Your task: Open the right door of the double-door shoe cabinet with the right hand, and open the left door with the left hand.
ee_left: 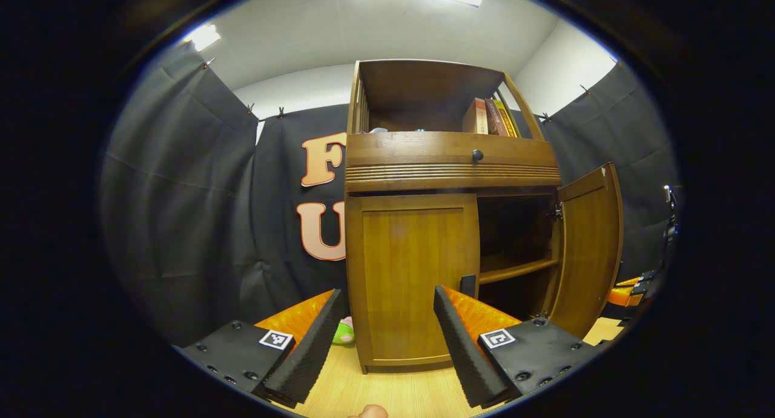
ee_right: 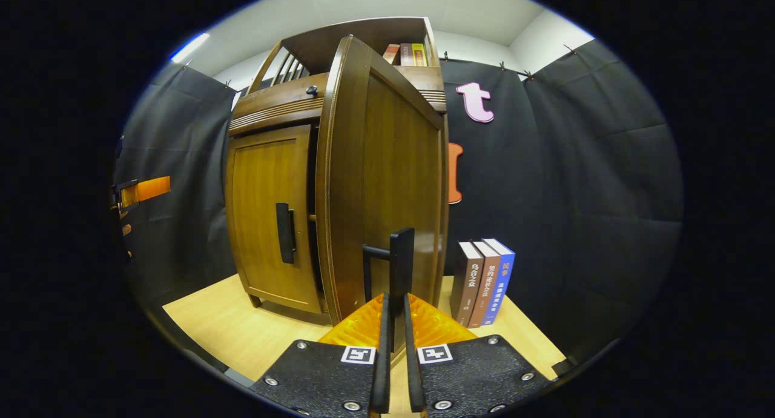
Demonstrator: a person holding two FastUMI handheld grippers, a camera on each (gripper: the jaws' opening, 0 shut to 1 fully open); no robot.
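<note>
The brown wooden shoe cabinet (ee_left: 412, 163) stands straight ahead in the left gripper view. Its left door (ee_left: 412, 272) is shut, with a black handle (ee_left: 468, 285) at its right edge. Its right door (ee_left: 590, 242) is swung open, showing a dark inside shelf (ee_left: 517, 269). My left gripper (ee_left: 387, 297) is open in front of the left door, its right fingertip near that handle. In the right gripper view my right gripper (ee_right: 393, 300) is shut on the open right door's (ee_right: 378, 182) black handle (ee_right: 396, 260). The left door (ee_right: 269, 218) and its handle (ee_right: 284, 232) lie beyond.
Three upright books (ee_right: 484, 281) stand right of the cabinet by the black cloth wall. More books (ee_left: 490, 116) sit on the top shelf above a drawer knob (ee_left: 477, 155). A green toy (ee_left: 344, 332) lies at the cabinet's left foot on the light wooden surface (ee_right: 230, 321).
</note>
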